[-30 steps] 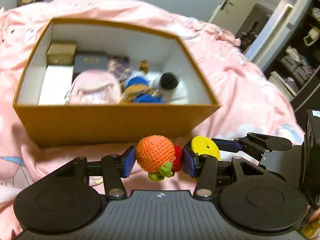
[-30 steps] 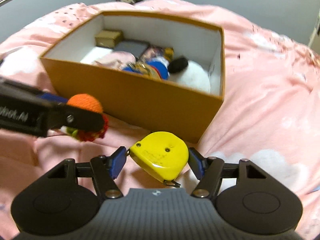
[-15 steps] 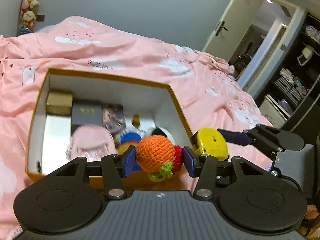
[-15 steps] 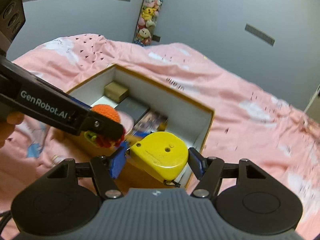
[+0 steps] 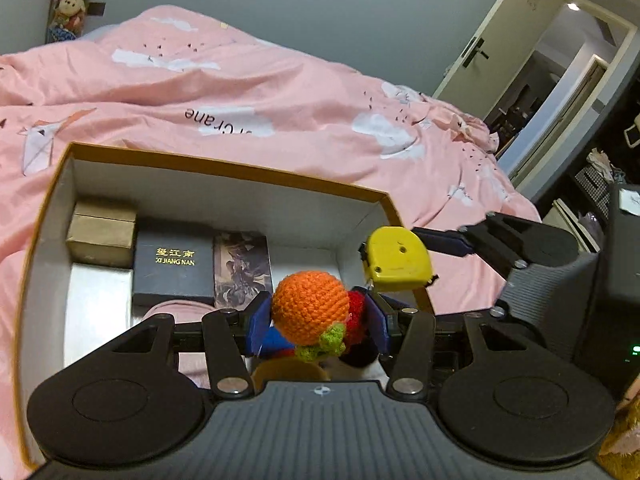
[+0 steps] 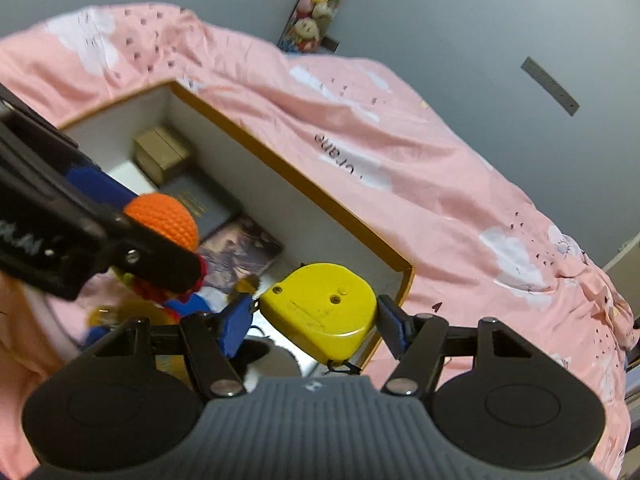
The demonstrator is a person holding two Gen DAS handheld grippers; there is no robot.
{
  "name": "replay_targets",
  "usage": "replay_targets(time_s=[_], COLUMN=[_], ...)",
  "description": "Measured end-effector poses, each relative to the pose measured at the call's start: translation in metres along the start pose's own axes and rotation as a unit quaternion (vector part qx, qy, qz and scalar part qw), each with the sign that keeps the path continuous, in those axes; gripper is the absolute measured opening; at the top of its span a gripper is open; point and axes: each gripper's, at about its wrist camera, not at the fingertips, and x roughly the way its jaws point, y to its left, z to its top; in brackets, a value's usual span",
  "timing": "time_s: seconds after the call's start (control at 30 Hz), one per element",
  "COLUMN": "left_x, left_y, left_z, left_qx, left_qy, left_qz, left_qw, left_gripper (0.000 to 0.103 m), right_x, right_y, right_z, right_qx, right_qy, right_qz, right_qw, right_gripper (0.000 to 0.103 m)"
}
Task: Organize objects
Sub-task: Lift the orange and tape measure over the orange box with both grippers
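Note:
My left gripper (image 5: 318,322) is shut on an orange crocheted ball (image 5: 310,308) with green and red trim, held above the inside of the open orange cardboard box (image 5: 224,168). My right gripper (image 6: 318,322) is shut on a yellow tape measure (image 6: 324,312), hanging over the box's right end by its corner (image 6: 408,270). In the left wrist view the tape measure (image 5: 398,258) and the right gripper's fingers (image 5: 444,240) sit just right of the ball. In the right wrist view the ball (image 6: 166,220) and left gripper (image 6: 176,268) hang at left.
The box holds a small tan box (image 5: 102,232), a dark box with gold lettering (image 5: 174,266), a picture card (image 5: 242,266), a pink item and a blue-and-yellow toy (image 6: 188,306). It rests on a pink duvet (image 5: 280,92). An open door (image 5: 480,48) stands at right.
Both grippers have risen from the duvet in front of the box and moved forward over it, each still holding its object. The right gripper has rolled, tilting its view.

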Motion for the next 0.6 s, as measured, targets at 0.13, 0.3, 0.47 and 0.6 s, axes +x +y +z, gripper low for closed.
replay_targets(time_s=[0.13,0.3,0.47,0.6], left_x=[0.017,0.035,0.05,0.056], left_y=[0.004,0.006,0.015,0.019], left_z=[0.004,0.011,0.014,0.014], left_qx=[0.0,0.006,-0.001,-0.003], left_qy=[0.012,0.022,0.038,0.043], left_qz=[0.006,0.013,0.026,0.032], left_qw=[0.9999,0.9996,0.999,0.9985], left_gripper=[0.058,0.057,0.058,0.057], right_x=[0.031,0.058,0.07,0.074], right_y=[-0.002,0.0,0.005,0.006], right_z=[0.003,0.0,0.0,0.001], right_qx=[-0.024,-0.051,-0.079,-0.089], right_qy=[0.024,0.046,0.051,0.061], right_qz=[0.003,0.008,-0.005,0.011], right_qw=[0.999,0.998,0.996,0.994], right_gripper=[0.068,0.068,0.068,0.068])
